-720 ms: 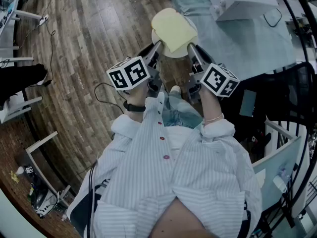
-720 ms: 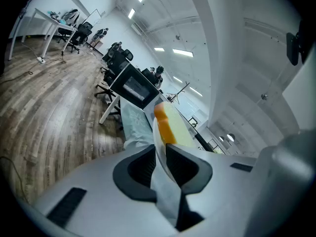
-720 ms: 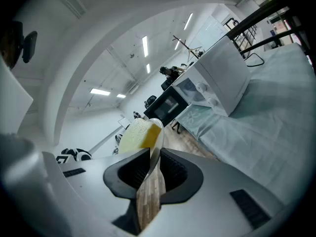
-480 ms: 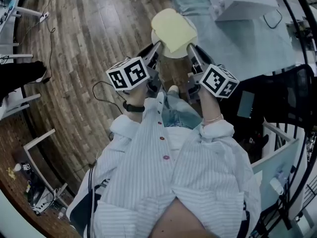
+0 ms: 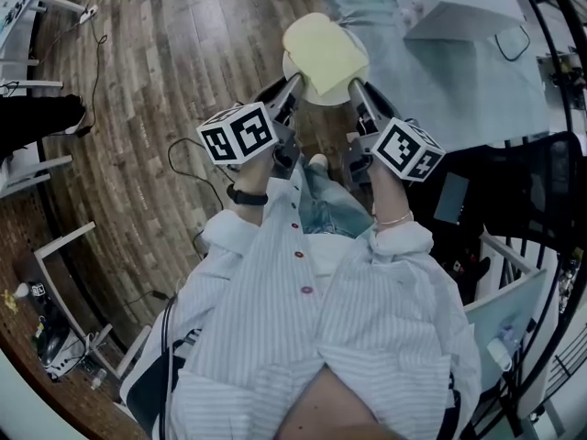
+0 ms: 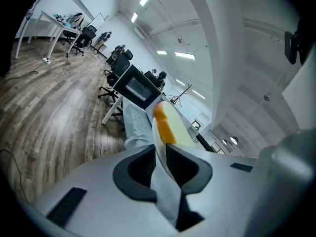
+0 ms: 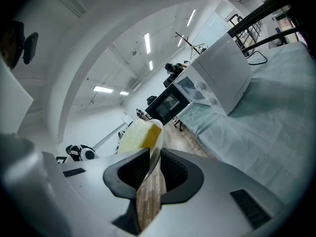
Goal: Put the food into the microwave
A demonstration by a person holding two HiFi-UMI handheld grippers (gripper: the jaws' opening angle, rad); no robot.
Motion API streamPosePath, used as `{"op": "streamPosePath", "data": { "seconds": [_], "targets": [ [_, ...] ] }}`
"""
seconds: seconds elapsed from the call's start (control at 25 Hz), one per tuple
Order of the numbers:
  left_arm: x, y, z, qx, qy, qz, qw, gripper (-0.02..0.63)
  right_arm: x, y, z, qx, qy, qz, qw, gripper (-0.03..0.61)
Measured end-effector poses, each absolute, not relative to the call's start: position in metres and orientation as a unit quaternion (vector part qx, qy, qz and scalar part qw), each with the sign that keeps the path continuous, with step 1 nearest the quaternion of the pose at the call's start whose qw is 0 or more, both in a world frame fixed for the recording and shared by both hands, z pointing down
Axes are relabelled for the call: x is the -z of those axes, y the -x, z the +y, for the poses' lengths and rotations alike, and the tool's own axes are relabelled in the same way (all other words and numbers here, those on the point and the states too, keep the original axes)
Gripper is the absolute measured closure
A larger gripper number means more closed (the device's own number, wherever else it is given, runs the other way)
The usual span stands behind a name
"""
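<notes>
Plate (image 5: 326,100) of yellow food (image 5: 321,53) hangs between left gripper (image 5: 291,87) and right gripper (image 5: 354,90), barely shifted since before. Left gripper view: jaws clamp its rim, microwave (image 6: 136,88) far ahead. Right gripper view: jaws pinch the opposite rim, so the carry likely continues.

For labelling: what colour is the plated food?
Food: pale yellow, orange edge; best in left gripper view.

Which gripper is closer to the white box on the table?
Right. The right gripper clamps the plate by its rim on the side toward the white box; the left gripper clamps the opposite rim, farther from it.
</notes>
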State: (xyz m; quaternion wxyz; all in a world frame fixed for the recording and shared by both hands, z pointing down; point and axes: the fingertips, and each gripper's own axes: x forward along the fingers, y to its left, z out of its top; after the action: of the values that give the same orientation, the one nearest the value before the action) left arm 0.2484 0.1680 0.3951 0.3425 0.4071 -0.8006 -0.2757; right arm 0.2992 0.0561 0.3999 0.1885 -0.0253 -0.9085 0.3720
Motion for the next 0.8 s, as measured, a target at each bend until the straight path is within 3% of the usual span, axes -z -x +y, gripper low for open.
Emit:
{"op": "streamPosePath", "data": {
  "seconds": [0.36, 0.8],
  "targets": [
    [-0.398, -0.219, 0.175, 0.277, -0.412, -0.797, 0.343, 0.543, -0.404, -0.271, 0.064, -0.376, 0.018, -0.907, 0.187, 0.497],
    [-0.39, -0.117, 0.18, 0.251, -0.453, -0.781, 0.35, 0.543, -0.398, -0.181, 0.075, -0.378, -0.023, -0.911, 0.163, 0.495]
  ]
}}
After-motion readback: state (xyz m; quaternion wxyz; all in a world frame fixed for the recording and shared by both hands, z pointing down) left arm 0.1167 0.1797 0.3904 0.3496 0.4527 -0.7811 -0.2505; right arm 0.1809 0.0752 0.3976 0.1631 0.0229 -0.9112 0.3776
